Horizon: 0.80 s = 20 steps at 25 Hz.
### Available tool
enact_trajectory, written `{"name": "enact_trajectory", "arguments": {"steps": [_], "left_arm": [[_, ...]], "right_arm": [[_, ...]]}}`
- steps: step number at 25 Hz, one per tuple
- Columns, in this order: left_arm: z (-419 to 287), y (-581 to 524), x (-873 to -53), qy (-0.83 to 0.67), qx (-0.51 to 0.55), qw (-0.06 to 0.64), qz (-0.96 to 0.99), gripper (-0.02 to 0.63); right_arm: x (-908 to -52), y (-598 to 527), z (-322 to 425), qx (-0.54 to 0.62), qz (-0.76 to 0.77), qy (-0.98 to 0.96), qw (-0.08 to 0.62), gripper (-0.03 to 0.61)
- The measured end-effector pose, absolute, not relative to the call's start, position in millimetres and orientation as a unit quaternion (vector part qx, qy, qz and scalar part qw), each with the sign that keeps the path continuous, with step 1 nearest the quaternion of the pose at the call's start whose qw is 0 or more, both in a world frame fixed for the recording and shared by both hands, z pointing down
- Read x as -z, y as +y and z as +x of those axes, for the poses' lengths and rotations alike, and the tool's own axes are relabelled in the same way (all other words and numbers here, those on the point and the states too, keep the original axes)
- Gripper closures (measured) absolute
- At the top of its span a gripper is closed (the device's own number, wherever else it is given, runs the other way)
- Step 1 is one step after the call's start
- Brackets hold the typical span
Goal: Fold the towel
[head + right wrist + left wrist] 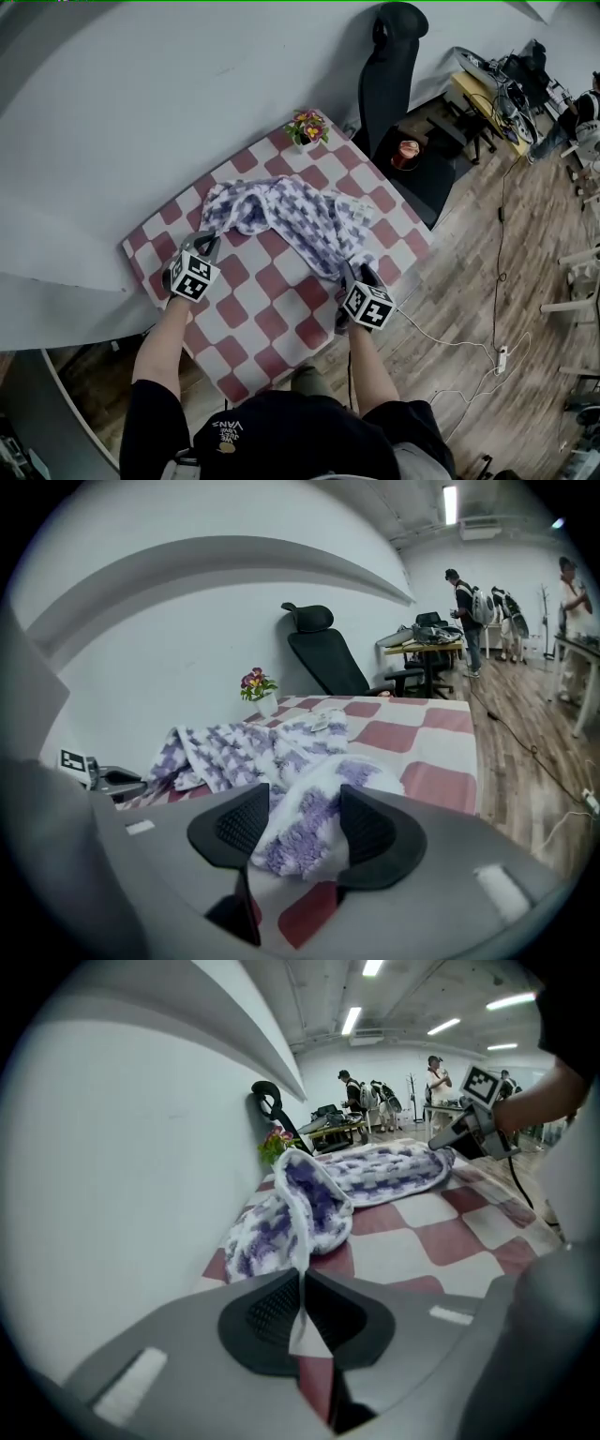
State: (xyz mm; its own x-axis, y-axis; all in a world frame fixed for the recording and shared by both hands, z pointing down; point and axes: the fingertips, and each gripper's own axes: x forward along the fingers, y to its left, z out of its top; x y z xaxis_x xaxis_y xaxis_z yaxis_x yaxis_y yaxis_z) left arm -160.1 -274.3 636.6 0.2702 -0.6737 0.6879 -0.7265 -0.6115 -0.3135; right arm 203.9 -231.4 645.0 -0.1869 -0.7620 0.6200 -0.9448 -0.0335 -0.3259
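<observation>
- Left gripper view is showing the left gripper pinching a thin edge of the towel.
- Opposite, the right gripper is holding its jaws spread, a towel fold lying between them.

Pretty plain room: white wall left, wood floor right, black office chair against the far wall, cluttered desk far right, strip lights overhead.
</observation>
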Motion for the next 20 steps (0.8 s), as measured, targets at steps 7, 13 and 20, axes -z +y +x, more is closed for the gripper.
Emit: {"name": "enact_trajectory", "arguments": {"steps": [7, 13, 20], "left_arm": [[-186.7, -246.2, -618.6, -0.466, -0.396, 0.026, 0.791, 0.597], [-236.4, -229.7, -566.5, -0.535, -0.346, -0.006, 0.771, 0.597], [-280.9, -199.6, -495.7, -0.601, -0.278, -0.049, 0.747, 0.597]], "right_arm": [[-663.4, -248.7, 214.5, -0.346, 0.649, -0.649, 0.195, 0.410], [-607.0, -233.3, 227.3, -0.326, 0.661, -0.672, 0.071, 0.513], [-514.3, -191.0, 250.0, -0.281, 0.672, -0.684, -0.035, 0.520]]}}
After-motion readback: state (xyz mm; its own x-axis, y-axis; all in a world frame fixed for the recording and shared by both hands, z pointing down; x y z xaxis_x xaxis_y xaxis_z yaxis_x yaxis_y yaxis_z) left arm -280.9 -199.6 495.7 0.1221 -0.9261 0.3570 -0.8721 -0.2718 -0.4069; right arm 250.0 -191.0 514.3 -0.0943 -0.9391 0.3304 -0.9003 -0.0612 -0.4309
